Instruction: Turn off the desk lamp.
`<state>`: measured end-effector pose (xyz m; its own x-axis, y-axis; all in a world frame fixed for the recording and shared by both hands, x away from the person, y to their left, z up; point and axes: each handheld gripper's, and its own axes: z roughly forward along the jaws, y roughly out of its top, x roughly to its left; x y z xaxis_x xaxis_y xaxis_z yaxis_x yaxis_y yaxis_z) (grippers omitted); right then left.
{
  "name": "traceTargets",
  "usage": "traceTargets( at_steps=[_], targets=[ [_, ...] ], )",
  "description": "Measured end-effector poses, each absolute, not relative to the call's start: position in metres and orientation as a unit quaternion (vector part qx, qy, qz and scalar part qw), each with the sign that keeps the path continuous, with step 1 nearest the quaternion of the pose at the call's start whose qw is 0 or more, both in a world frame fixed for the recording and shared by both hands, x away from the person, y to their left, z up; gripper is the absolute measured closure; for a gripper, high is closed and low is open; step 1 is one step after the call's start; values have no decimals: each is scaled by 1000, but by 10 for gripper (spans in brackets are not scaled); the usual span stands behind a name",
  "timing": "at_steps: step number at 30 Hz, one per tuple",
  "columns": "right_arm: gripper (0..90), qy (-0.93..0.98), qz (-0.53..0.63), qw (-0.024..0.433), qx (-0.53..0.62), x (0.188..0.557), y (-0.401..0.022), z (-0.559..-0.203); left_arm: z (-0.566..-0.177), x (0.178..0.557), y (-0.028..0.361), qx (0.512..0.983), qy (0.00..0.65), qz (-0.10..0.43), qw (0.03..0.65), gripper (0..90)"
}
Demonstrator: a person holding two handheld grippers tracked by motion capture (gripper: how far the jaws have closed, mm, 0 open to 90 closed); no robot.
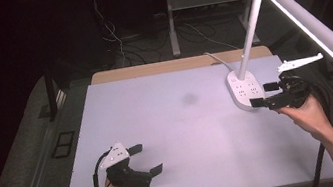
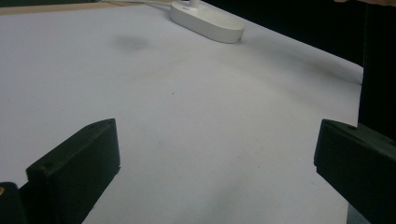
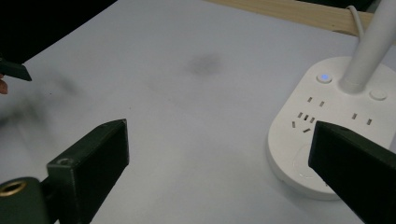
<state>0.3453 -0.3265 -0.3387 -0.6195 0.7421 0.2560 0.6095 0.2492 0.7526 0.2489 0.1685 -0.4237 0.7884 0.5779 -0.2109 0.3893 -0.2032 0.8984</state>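
High view: right gripper (image 1: 265,94) fingers wide apart, empty, beside lamp base (image 1: 244,90) near surface's right edge; risks nudging base. Left gripper (image 1: 145,159) spread, empty.

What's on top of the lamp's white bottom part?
The lamp base carries socket slots, a button lit blue, a plain round button and the lamp's pole. The right gripper's jaw covers its near corner, so that part can't be seen.
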Motion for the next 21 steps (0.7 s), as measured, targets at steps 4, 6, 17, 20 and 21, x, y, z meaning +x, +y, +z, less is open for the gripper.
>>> traceTargets(
  at_steps=[4, 6, 17, 20, 21],
  targets=[
    [51, 786, 435, 76, 433, 353, -329, -340, -424, 249, 169, 771, 314, 87, 547, 0],
    [51, 787, 433, 75, 434, 357, -330, -340, -424, 249, 169, 771, 314, 87, 547, 0],
    [51, 786, 419, 77, 447, 381, -338, -342, -424, 249, 169, 770, 314, 86, 548, 0],
    [51, 786, 419, 79, 448, 386, -340, -343, -424, 249, 169, 771, 314, 85, 548, 0],
    [52, 786, 416, 79, 450, 390, -341, -345, -424, 249, 169, 771, 313, 85, 548, 0]
  ],
)
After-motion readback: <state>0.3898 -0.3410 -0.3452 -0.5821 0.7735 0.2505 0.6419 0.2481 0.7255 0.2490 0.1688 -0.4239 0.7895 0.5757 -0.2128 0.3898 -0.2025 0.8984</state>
